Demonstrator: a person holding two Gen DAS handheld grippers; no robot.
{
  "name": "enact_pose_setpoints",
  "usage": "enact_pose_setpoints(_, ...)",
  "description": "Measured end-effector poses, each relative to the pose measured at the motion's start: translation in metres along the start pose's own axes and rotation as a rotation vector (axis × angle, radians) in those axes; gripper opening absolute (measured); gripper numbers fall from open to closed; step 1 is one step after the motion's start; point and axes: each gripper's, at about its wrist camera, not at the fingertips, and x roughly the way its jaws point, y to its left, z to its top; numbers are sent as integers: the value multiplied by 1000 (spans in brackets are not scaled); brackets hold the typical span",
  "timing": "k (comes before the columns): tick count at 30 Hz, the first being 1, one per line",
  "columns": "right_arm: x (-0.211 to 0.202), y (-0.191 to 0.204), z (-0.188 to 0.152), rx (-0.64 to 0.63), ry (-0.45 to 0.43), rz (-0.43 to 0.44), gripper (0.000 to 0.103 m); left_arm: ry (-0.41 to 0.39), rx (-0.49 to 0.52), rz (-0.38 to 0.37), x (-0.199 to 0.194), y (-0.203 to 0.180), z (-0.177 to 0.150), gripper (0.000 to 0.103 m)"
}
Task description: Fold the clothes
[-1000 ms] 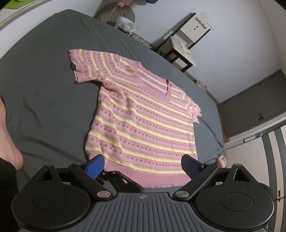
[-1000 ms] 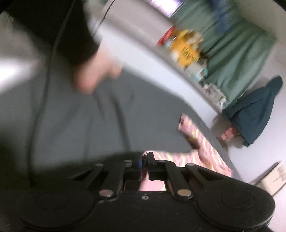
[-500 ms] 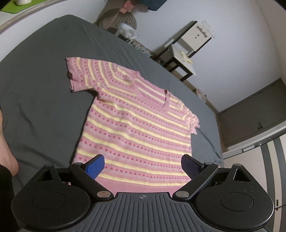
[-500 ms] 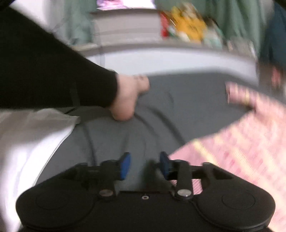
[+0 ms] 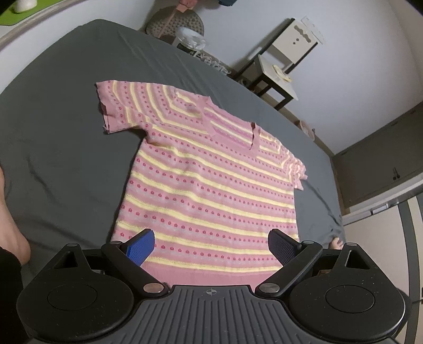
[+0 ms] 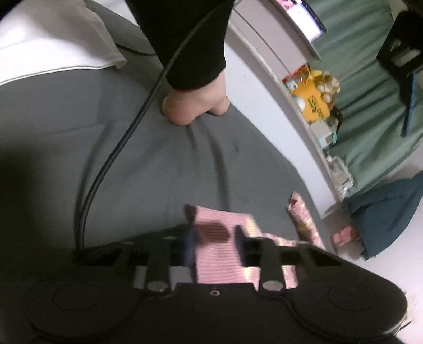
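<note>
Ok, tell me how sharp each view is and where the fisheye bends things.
Left wrist view: sharp; the striped sweater reads clearly, and the grey bed edge and walls bow with fisheye curvature. Right wrist view: motion-blurred, worst at the right tongs and the sweater hem between them, with the shelf edge curving strongly.

We find no readable text in either view. The yellow package on the shelf along the bed's far edge carries dark print — blurred, we can't make out a single letter. The small white cabinet by the wall has dot and wave cutouts on its front, not characters. A crosshair mark sits on the left gripper's body — a symbol only, no lettering. The screen at the top of the right wrist view is too smeared to read.
</note>
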Motion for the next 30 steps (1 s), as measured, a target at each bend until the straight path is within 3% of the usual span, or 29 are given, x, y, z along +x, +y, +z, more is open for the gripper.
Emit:
enact_pose_setpoints(1, 2, -1, -1, 23, 12, -6, 3, 3, 3, 1, 0, 0, 0, 93)
enact_pose_setpoints(3, 2, -7, -2, 95, 2, -3, 2, 4, 0, 5, 1, 1, 0, 93)
enact_pose_setpoints(7, -29, -25, 3, 243, -129, 113, 2, -39, -53, 13, -4, 11, 2, 93)
enact_pose_setpoints(10, -36, -31, 8, 327, -131, 190, 2, -63, -77, 19, -8, 17, 3, 93)
enact_pose_setpoints(15, -19, -39, 1, 406, -40, 286, 6, -81, -103, 60, -5, 23, 6, 93)
enact_pose_setpoints(16, -21, -42, 0, 409, -44, 288, 15, -81, -100, 76, -2, 23, 7, 93)
enact_pose_setpoints(17, -25, -51, 0, 427, -50, 294, 42, -91, -87, 90, 2, 24, 8, 93)
enact_pose_setpoints(19, -38, -82, -14, 520, -111, 290, 74, -110, -62, 119, 11, 24, 9, 93)
enact_pose_setpoints(23, -59, -175, -76, 776, -142, 303, 78, -255, -24, 131, 34, 29, 10, 93)
enact_pose_setpoints(26, -62, -256, -152, 964, -77, 140, 84, -266, -46, 170, 63, 36, 29, 94)
enact_pose_setpoints(30, -75, -360, -281, 1241, 95, -128, 83, -285, -159, 157, 104, 58, 66, 94)
